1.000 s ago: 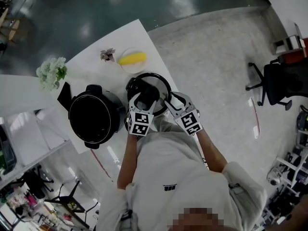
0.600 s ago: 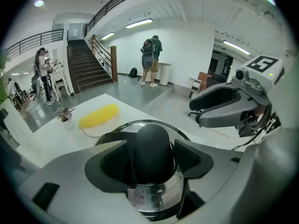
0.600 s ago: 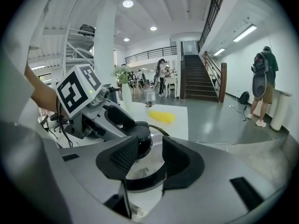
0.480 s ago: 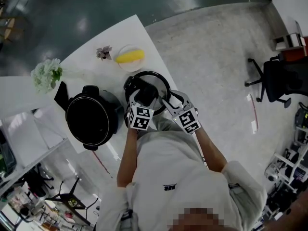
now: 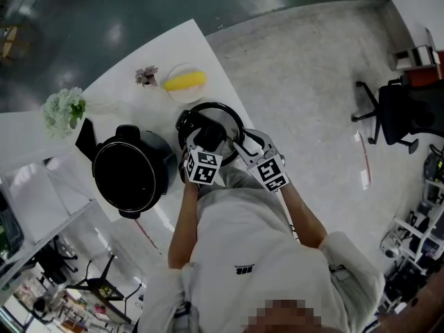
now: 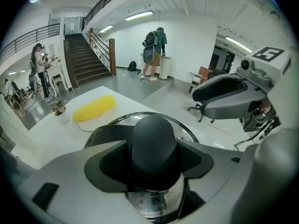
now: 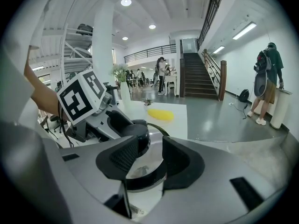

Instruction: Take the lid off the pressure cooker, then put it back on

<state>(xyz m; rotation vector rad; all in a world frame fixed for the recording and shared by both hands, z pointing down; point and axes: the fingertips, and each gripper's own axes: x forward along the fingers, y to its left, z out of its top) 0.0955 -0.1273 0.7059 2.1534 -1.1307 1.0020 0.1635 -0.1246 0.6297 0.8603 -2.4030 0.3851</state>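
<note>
The lid (image 6: pixel 185 126) in front of you is polished metal, mirror-bright, with a paper-looking label (image 6: pixel 142 201) stuck on it. Its knob (image 6: pixel 154 143) is black plastic, smooth and matt. The pressure cooker pot (image 5: pixel 132 173) is black with a thin glossy rim; you cannot tell what its dark inside is made of. Your right hand-held gripper (image 7: pixel 145 157) is grey matt plastic, and its black pads (image 7: pixel 124 154) are ribbed on their faces. The tabletop (image 5: pixel 173 47) is white and smooth. The yellow piece (image 6: pixel 94 108) looks smooth and matt. The dark floor (image 5: pixel 139 5) is glossy and throws back light, while the pale floor (image 5: pixel 312 82) looks speckled and dull. Your shirt (image 5: pixel 243 255) is pale, creased cloth.
</note>
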